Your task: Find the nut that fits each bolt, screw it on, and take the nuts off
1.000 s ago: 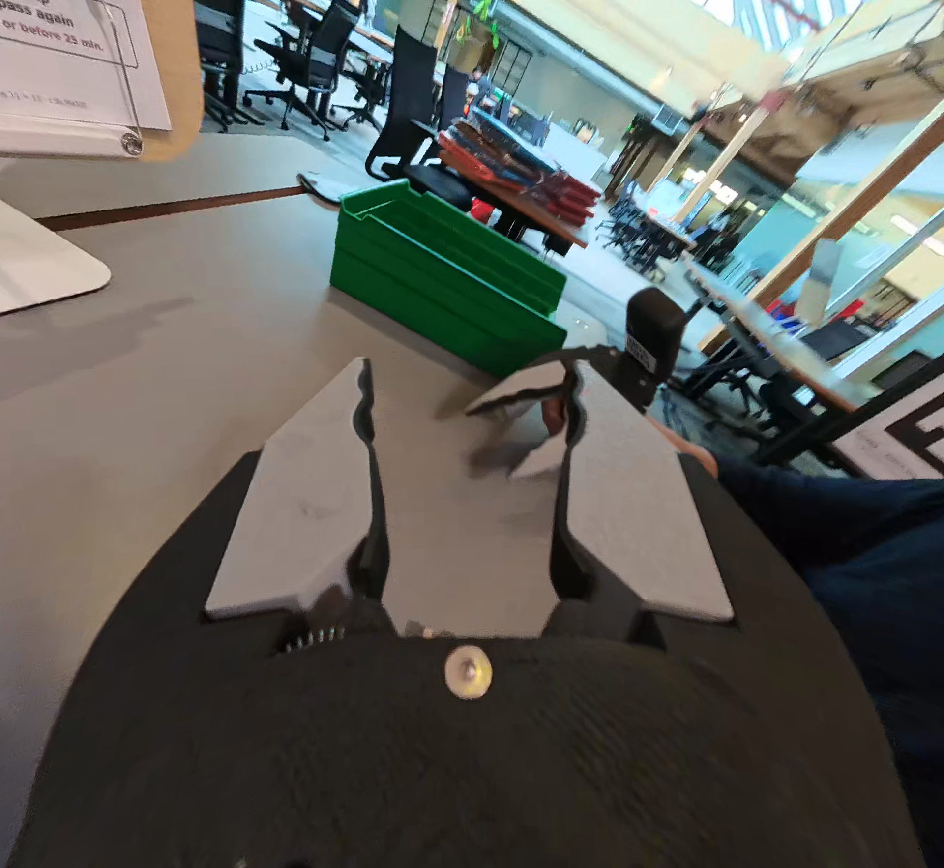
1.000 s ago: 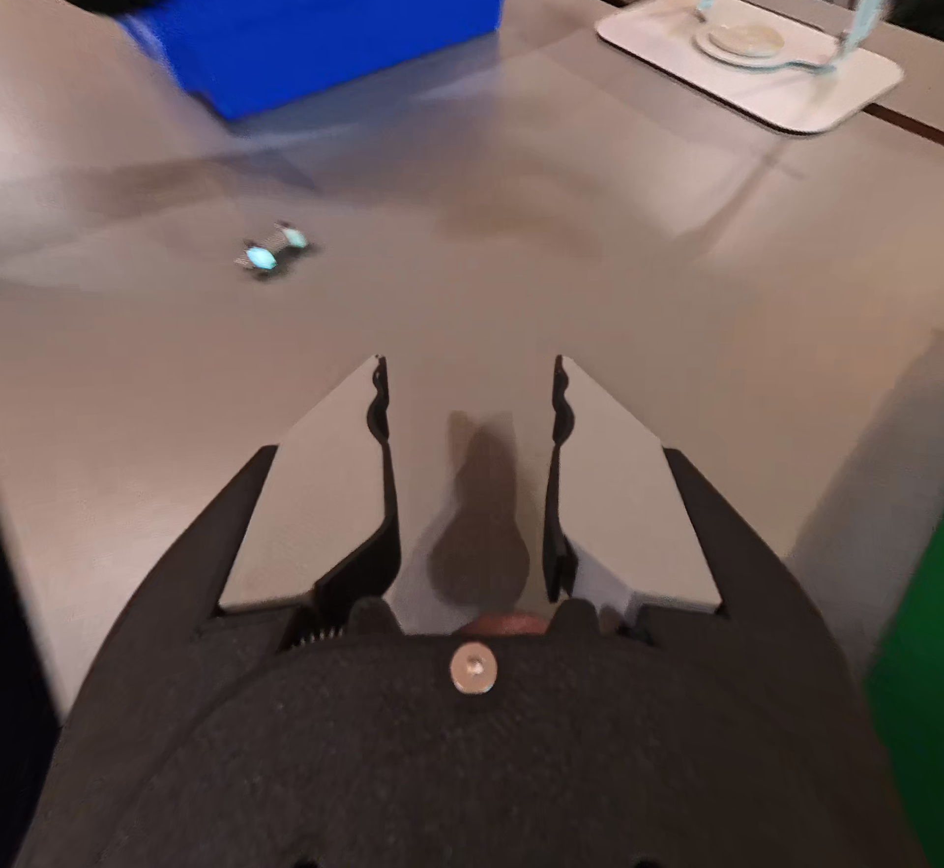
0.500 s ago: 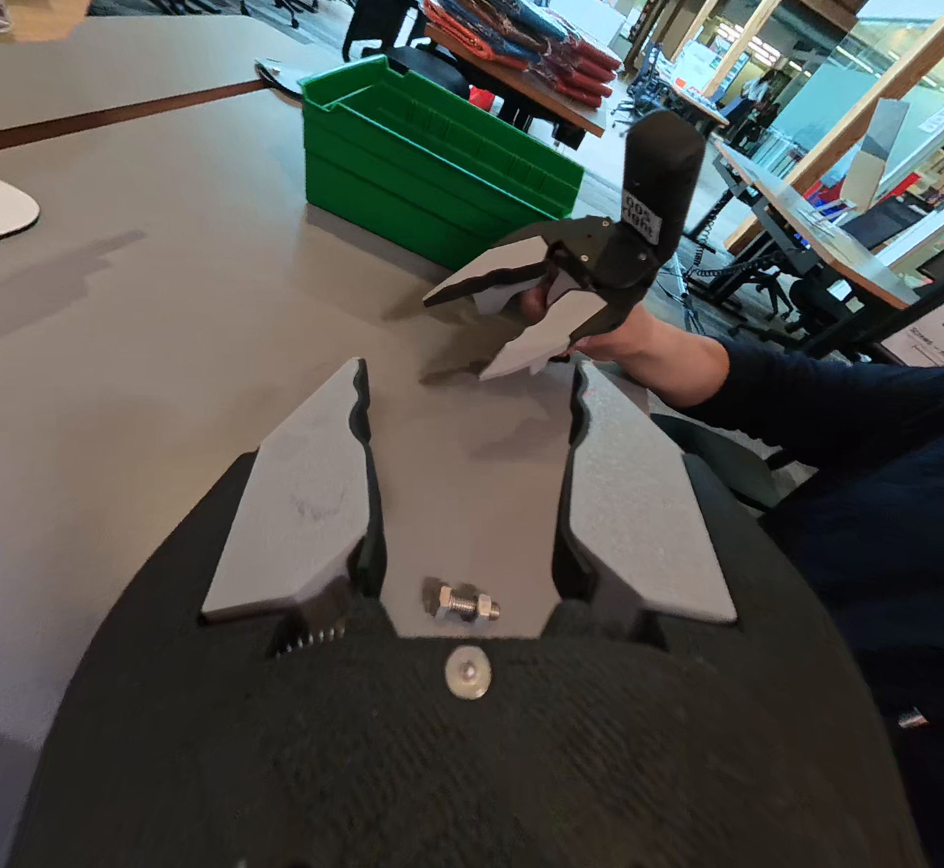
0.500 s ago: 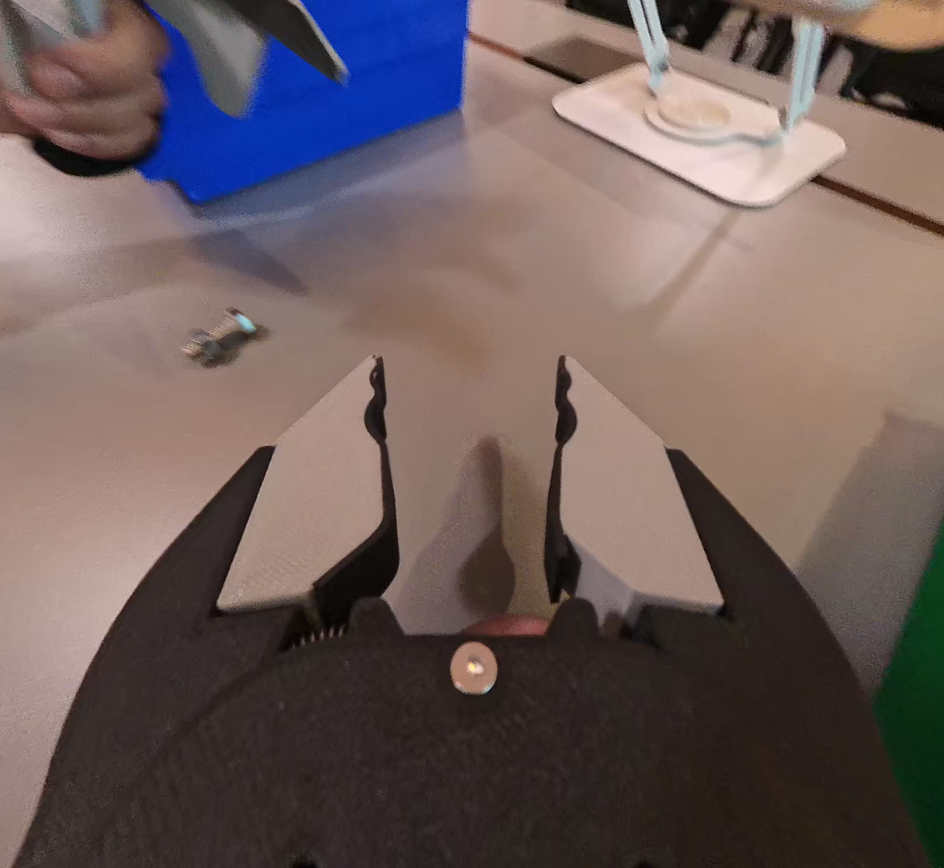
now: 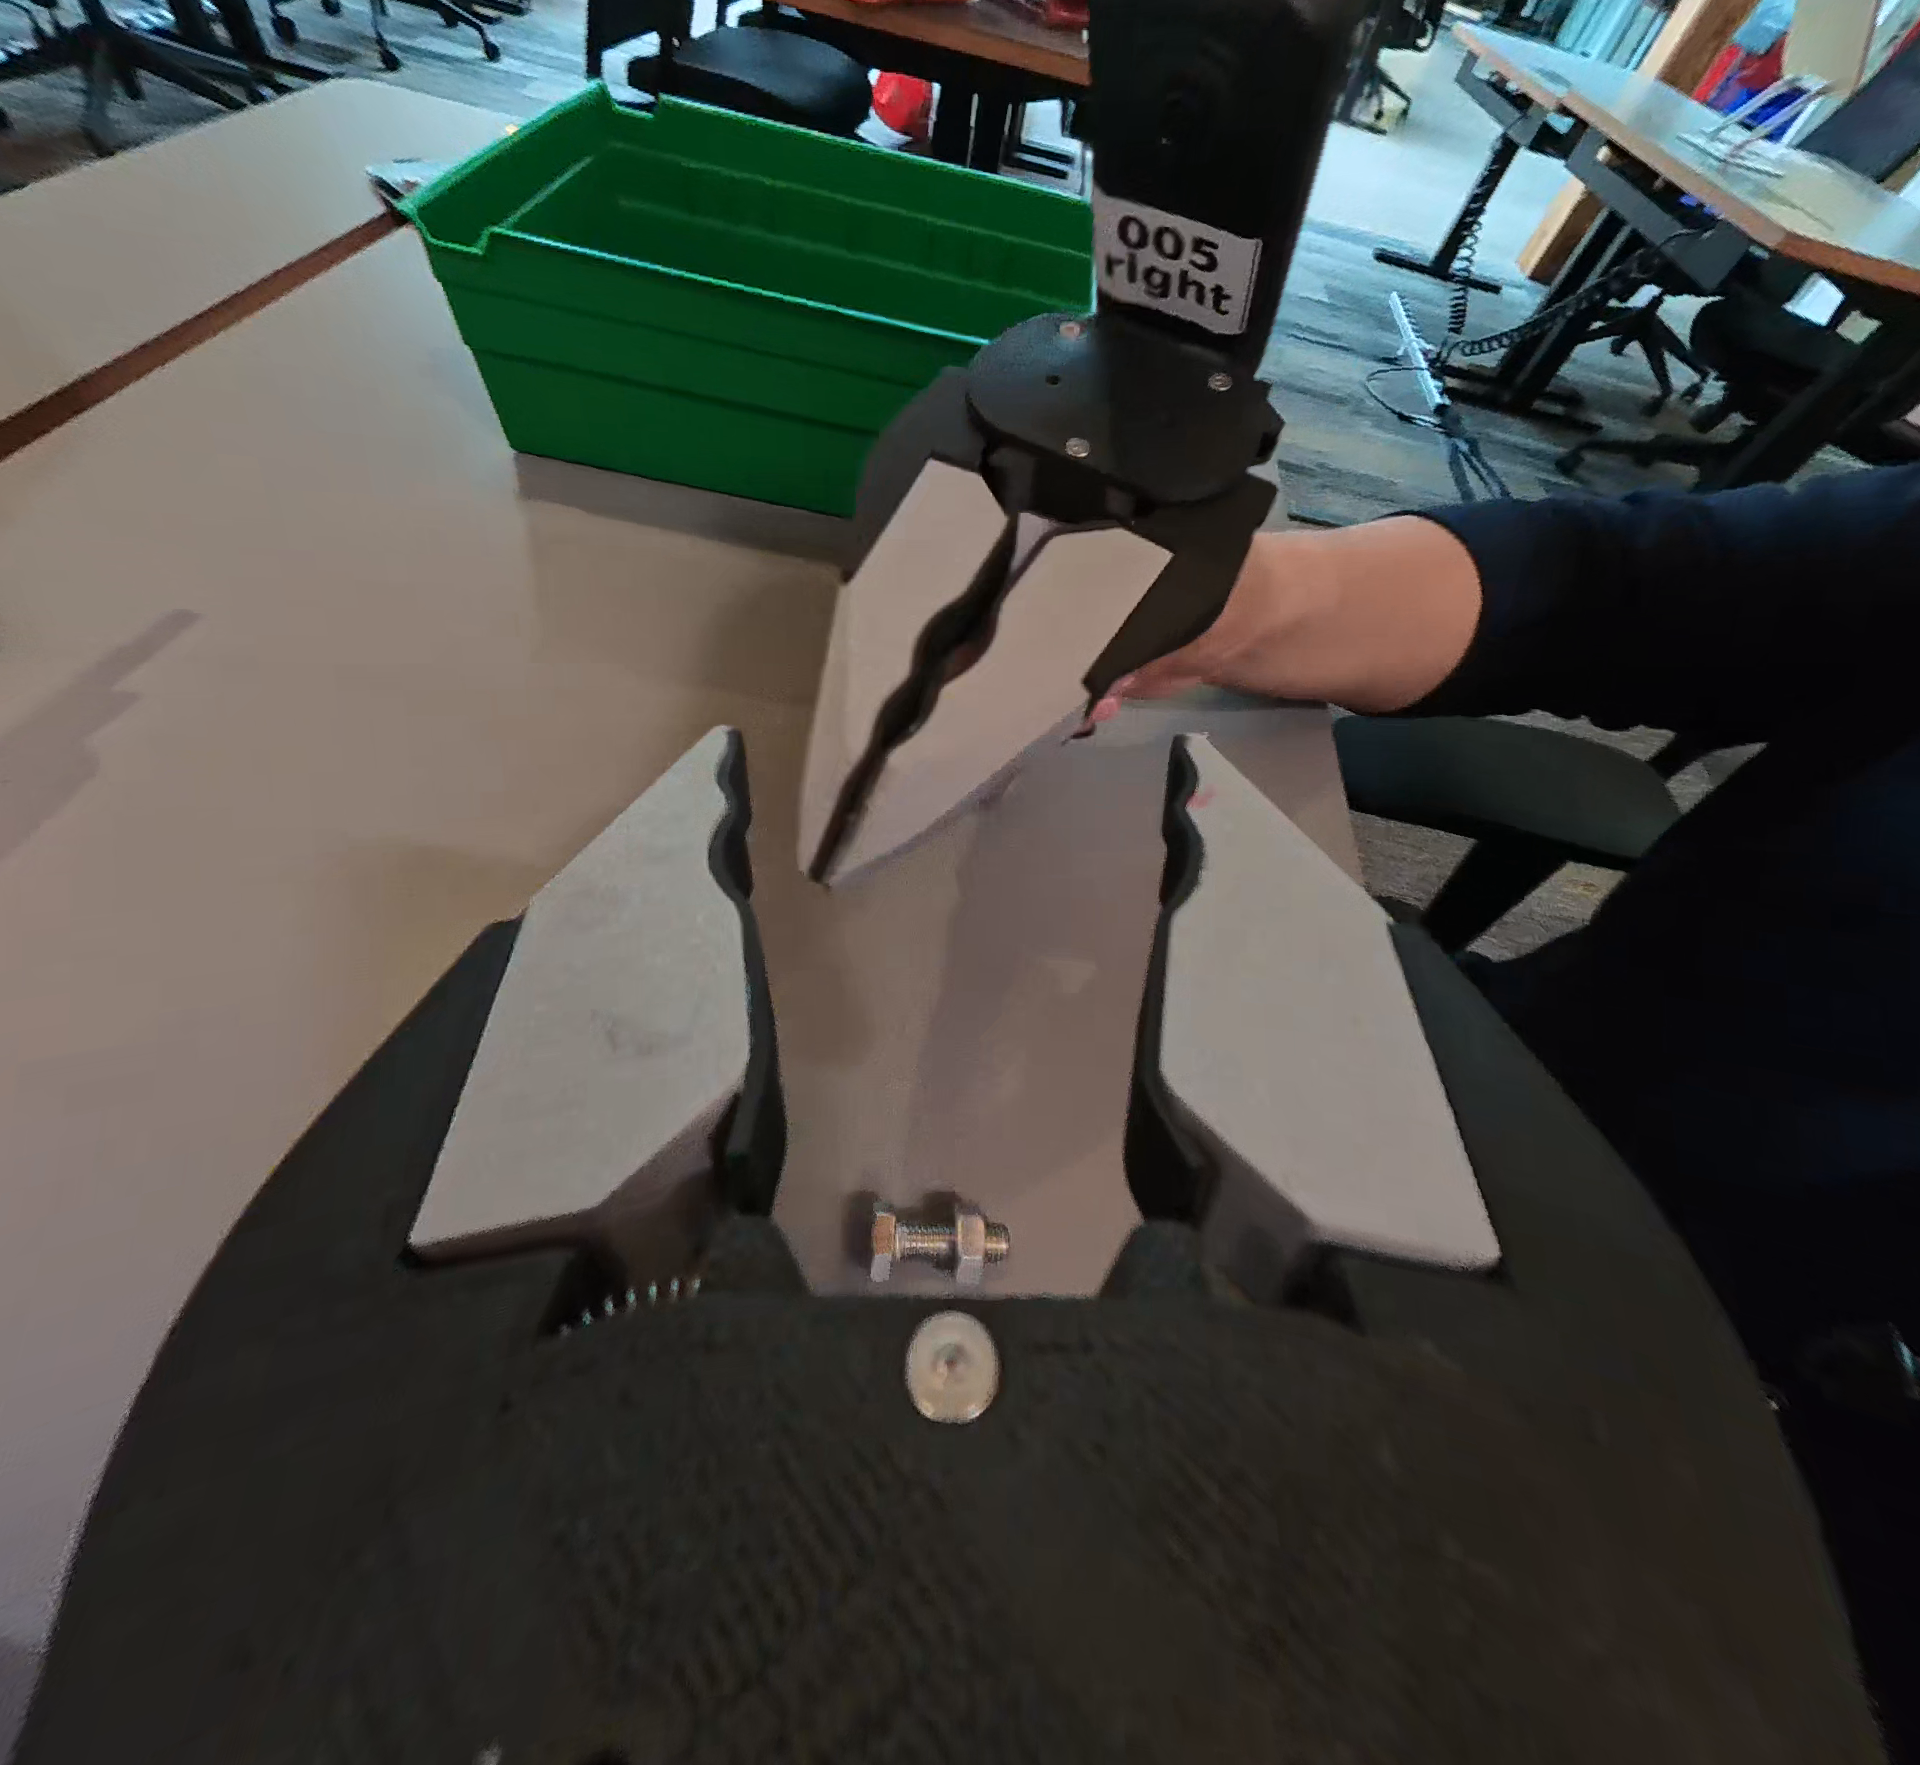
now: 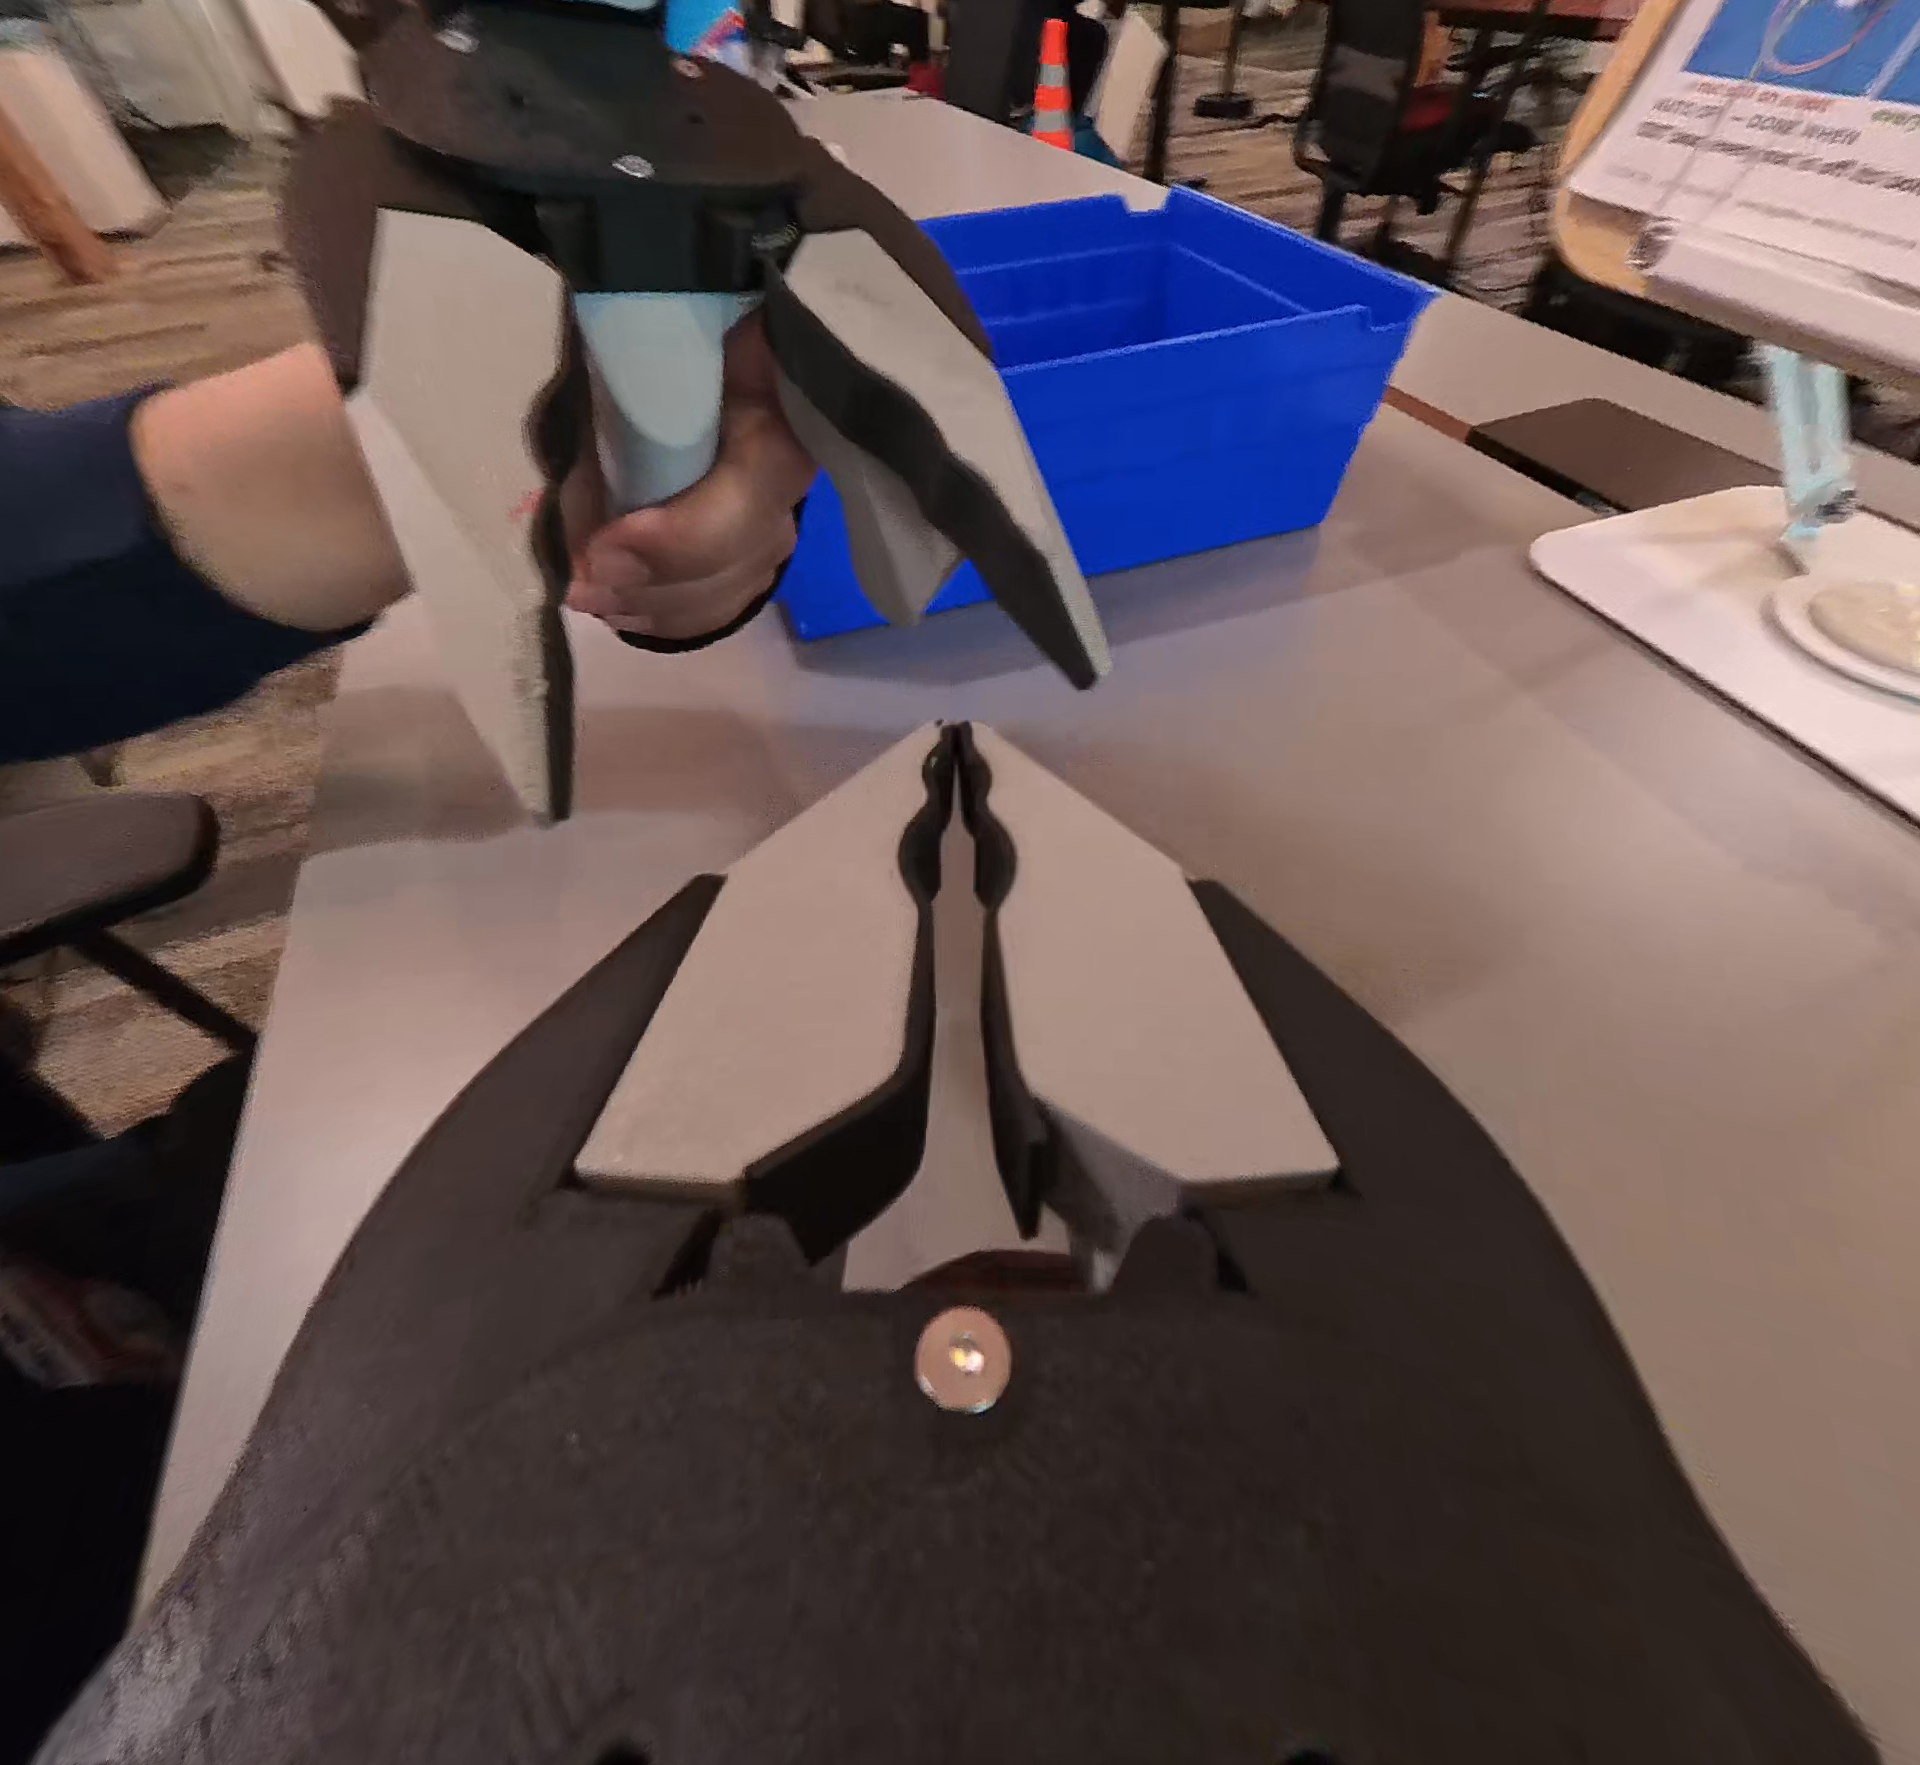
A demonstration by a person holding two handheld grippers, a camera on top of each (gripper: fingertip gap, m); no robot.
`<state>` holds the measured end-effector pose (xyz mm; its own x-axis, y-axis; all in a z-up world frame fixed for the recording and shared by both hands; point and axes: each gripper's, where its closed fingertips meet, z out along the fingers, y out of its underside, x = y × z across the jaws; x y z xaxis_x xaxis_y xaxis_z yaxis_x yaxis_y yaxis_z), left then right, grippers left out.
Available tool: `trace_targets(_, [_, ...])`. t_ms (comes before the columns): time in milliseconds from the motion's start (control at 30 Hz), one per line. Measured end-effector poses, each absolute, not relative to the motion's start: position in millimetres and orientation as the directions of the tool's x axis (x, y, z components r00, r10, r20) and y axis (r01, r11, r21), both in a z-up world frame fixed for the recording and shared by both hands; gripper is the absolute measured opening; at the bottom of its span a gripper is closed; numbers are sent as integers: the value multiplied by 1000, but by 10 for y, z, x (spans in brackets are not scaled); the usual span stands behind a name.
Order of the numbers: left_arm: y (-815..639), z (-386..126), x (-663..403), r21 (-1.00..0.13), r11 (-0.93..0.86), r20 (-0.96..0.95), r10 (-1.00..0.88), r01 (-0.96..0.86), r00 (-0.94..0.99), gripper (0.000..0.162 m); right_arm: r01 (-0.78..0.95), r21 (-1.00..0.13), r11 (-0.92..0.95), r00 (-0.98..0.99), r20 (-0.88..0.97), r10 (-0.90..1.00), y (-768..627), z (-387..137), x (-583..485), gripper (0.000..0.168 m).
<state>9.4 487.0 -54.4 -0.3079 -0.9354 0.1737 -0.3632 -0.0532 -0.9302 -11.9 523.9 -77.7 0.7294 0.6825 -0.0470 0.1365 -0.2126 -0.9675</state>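
A silver bolt with a nut threaded on it lies on the grey table, between the bases of my left gripper's fingers. My left gripper is open and empty above it. It also shows in the right wrist view, held in a hand, fingers spread and pointing down. My right gripper is shut with nothing visible between its fingers. In the left wrist view it points down with its tips close to the table, just beyond my left fingertips. The bolt is not visible in the right wrist view.
A green bin stands on the table behind the right gripper. A blue bin stands behind the left gripper. A white stand base with a sign board is at the right. The table's edge and chairs lie close by. The tips of both grippers are at nearly the same place.
My right gripper has gone from open to shut and now faces the left gripper. The left gripper has tilted down, bringing the bolt clearly between its finger bases. The bolt has left the right view.
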Motion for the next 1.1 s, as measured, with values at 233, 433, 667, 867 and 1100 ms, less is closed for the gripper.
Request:
trace_targets(233, [5006,-609,38,-921,-83,189,-949,-380,-252,80,79,-964,-255,818,-84,570,5342,-738,321,0])
trace_targets(433, [5021,-675,0,-915,-73,177,-956,-397,-234,80,190,-931,-310,953,99,287,5606,-759,1020,0])
trace_targets(667, [5043,-812,0,-890,-127,226,-957,-438,-182,78,218,-783,-583,966,259,13,6317,-490,2086,4])
trace_targets(867, [5000,-1000,-112,-874,-120,214,-965,-472,-153,78,236,-698,-676,907,409,-106,6342,-263,2650,49])
trace_targets(1100, [4942,-1145,-223,-864,-112,209,-967,-491,-146,78,178,-705,-687,975,220,26,6186,-281,2292,66])
